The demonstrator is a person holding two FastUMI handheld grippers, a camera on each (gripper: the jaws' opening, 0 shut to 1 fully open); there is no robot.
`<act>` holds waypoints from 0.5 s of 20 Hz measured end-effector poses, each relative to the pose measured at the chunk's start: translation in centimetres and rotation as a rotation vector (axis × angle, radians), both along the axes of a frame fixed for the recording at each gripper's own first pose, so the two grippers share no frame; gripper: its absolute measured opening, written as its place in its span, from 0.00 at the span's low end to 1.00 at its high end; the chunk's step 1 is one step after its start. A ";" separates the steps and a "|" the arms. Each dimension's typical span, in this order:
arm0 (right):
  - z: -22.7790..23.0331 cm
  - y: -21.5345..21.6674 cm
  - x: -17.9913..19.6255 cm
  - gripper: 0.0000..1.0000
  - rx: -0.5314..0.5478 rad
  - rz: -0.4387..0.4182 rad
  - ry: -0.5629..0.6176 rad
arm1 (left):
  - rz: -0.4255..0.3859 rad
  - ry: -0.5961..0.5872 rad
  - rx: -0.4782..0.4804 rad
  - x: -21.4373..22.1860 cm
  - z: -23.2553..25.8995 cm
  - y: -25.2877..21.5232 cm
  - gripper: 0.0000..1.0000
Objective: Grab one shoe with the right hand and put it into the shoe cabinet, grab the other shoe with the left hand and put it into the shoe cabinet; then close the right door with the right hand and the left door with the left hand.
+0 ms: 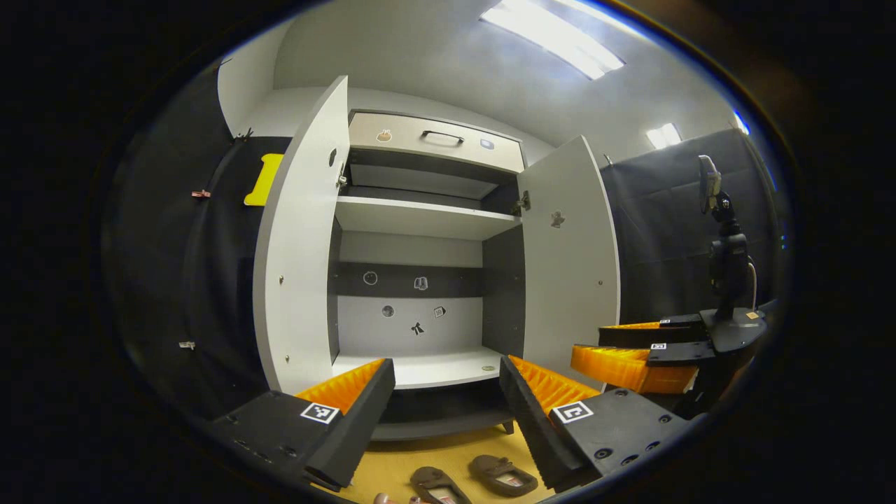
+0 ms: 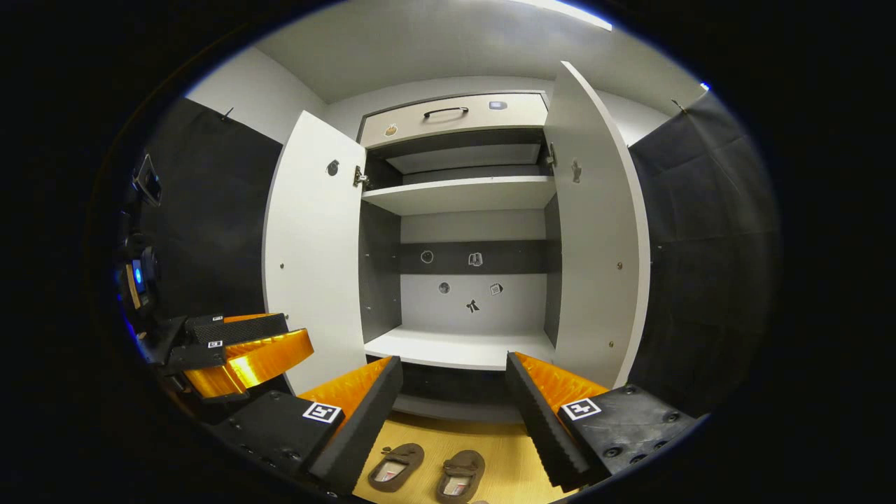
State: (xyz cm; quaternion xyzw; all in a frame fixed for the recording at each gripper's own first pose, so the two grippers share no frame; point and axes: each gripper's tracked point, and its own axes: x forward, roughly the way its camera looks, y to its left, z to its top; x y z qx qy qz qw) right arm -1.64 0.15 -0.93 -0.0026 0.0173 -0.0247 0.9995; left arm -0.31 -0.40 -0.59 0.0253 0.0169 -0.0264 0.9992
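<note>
Before the open shoe cabinet point(image 2: 462, 280), both grippers' fingers apart above two shoes point(image 2: 427, 472).

Tall white shoe cabinet point(image 2: 462, 231) with both flat white doors swung wide: left door point(image 2: 315, 245) and right door point(image 2: 598, 231) flank an unobstructed front opening. Lower white shelf point(image 2: 458, 348) bare from front edge to back panel; upper shelf point(image 2: 462, 192) likewise. Two brown flat shoes point(image 2: 427, 472) lie side by side on the light wooden floor point(image 2: 504, 455) just before the cabinet base, with open floor around them
</note>
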 end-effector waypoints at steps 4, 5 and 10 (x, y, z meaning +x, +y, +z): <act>-0.1 0.3 0.1 0.98 0.022 -0.017 -0.006 | -0.015 -0.002 0.006 -0.4 0.2 0.0 0.95; -0.3 0.5 0.2 0.98 0.024 -0.019 -0.004 | -0.018 -0.002 0.006 -0.5 0.3 0.1 0.95; -2.7 1.9 0.8 0.98 0.026 -0.018 0.044 | -0.037 -0.027 0.012 -1.2 0.6 0.7 0.95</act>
